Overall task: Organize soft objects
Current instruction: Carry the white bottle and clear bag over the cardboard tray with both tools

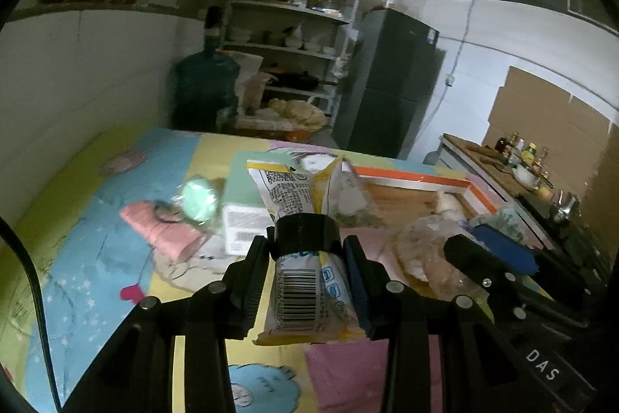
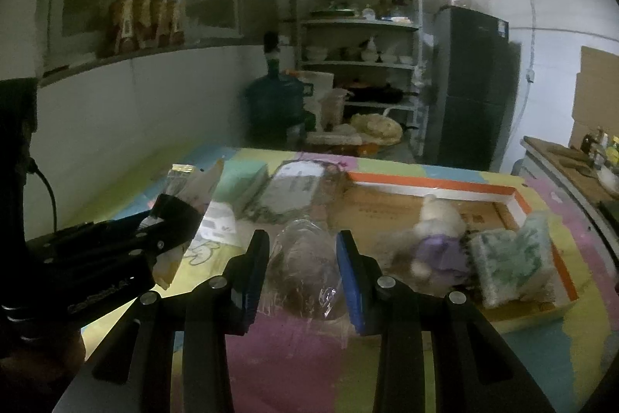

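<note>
My left gripper (image 1: 305, 246) is shut on a yellow-and-white snack packet (image 1: 305, 204) and holds it above the colourful table; it also shows in the right wrist view (image 2: 174, 219). My right gripper (image 2: 303, 246) is shut on a clear plastic bag of bread (image 2: 305, 266), which also shows in the left wrist view (image 1: 429, 250). An orange-rimmed box lid (image 2: 433, 182) on the right holds a plush toy (image 2: 437, 231) and a green-patterned sponge (image 2: 510, 258). A pink cloth (image 1: 162, 227) and a green wrapped object (image 1: 199, 200) lie on the left.
A white-and-green box (image 1: 241, 215) and a flat dark-edged packet (image 2: 298, 192) lie mid-table. Behind the table stand a water jug (image 2: 276, 103), a shelf rack (image 2: 359, 57) and a dark fridge (image 2: 472, 84). A counter with bottles (image 1: 522, 157) is at the right.
</note>
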`<state>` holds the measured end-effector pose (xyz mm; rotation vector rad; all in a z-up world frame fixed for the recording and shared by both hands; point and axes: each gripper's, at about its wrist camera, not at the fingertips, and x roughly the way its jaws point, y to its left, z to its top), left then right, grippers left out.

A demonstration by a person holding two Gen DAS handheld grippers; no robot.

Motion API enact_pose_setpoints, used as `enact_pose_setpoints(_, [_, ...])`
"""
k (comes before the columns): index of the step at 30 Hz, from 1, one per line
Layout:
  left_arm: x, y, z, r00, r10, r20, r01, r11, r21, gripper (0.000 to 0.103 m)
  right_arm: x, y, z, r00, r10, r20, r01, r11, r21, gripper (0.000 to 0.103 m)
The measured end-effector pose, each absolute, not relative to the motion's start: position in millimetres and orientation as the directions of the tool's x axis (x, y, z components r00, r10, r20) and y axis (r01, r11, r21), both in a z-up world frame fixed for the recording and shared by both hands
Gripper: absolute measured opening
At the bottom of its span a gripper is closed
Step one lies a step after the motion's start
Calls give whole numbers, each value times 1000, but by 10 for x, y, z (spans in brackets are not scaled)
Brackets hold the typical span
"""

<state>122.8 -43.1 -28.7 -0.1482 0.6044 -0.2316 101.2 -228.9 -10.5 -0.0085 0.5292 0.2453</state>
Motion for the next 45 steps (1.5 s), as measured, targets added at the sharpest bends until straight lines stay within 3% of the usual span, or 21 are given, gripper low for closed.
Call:
enact_pose_setpoints(19, [1491,-1163,-170,765,-349,-542,293,937,-191,39,1097,-2947,-6,866,149,-477,-131,989,71,37])
enact_pose_setpoints(45, [2019,-1866,-251,720,-376,-583,340,924,-177,35,1419,-3604,-78,873,103,-477,-54,992,115,37])
